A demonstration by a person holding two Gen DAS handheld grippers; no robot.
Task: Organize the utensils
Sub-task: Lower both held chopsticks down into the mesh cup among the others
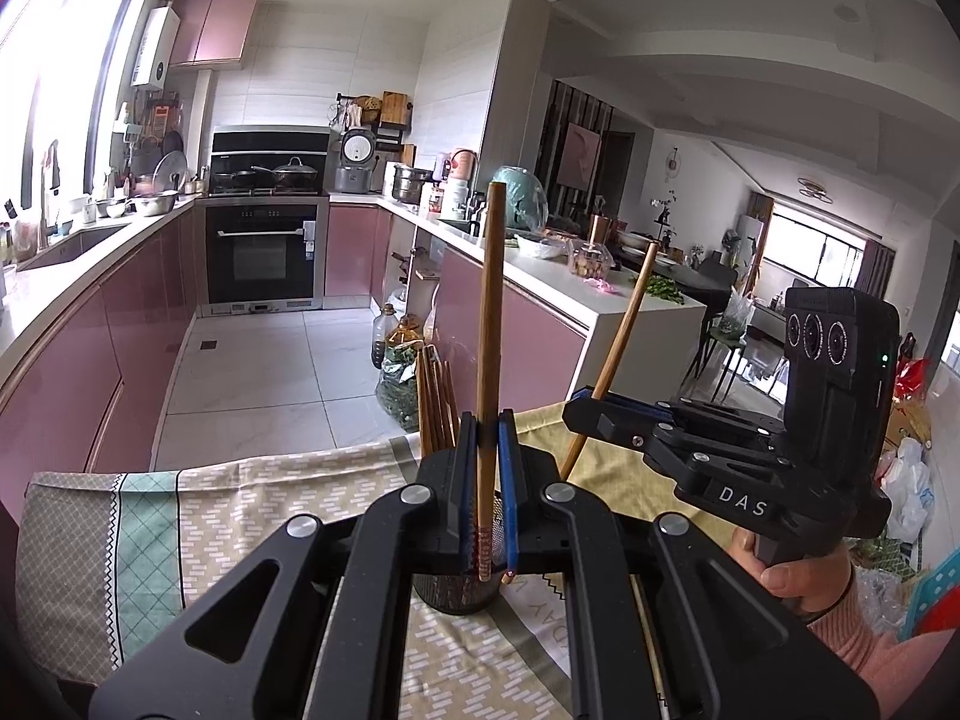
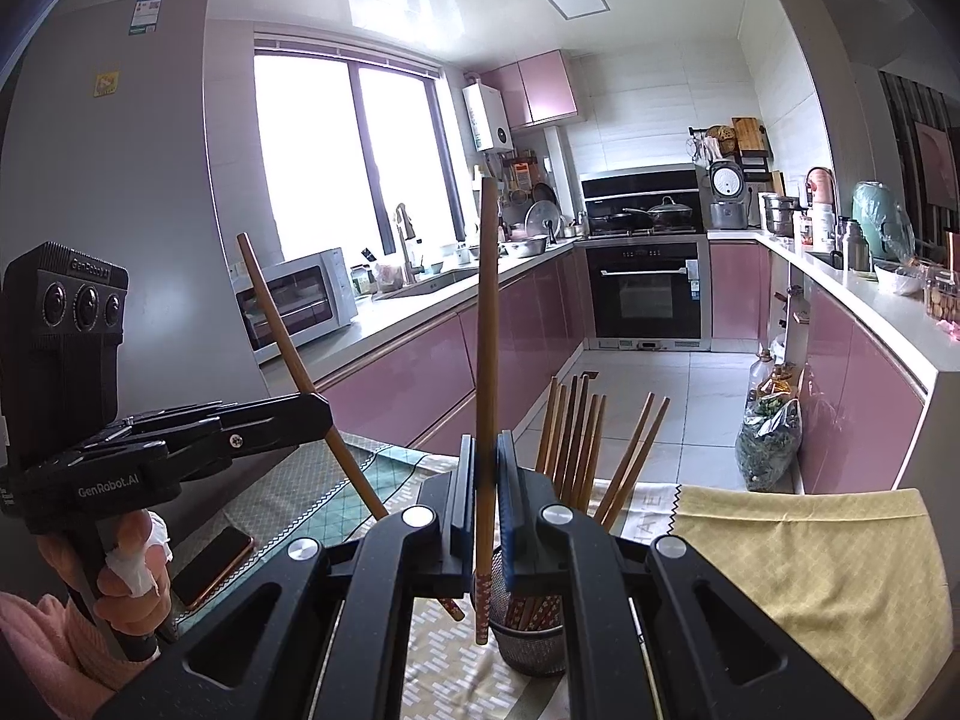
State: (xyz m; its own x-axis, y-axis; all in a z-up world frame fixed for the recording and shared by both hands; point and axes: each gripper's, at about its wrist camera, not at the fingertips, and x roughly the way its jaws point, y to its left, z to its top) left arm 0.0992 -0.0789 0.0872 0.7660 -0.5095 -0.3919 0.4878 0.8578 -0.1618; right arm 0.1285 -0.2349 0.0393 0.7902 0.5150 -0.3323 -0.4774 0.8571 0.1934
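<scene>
Two chopsticks are up in the air, one per gripper. Left gripper (image 1: 487, 480) is clamped on its chopstick (image 1: 491, 312), which stands nearly upright between the blue pads, patterned tip hanging down below the jaws. Right gripper (image 2: 487, 498) is clamped the same way on the other chopstick (image 2: 487, 360), upright too, tip down.

Below both sits the mesh holder (image 2: 528, 642) on the cloth (image 2: 810, 570), and it already carries a bundle (image 2: 576, 438) of chopsticks leaning out toward the far side. In the right wrist view the right tip hangs just beside the holder's near-left rim, not yet inside. In the left wrist view the left tip sits right over the holder's mouth, though the jaws hide most of the rim, so I can't say whether it is inside.

To do this drop well, I'd say: keep each stick upright, bring the tip over the open part of the mouth and clear of the leaning bundle, lower until the tip is below the rim, and only then let go. One at a time looks wiser, since the two grippers are crowded close above a small holder, and a nudge could tip it.
</scene>
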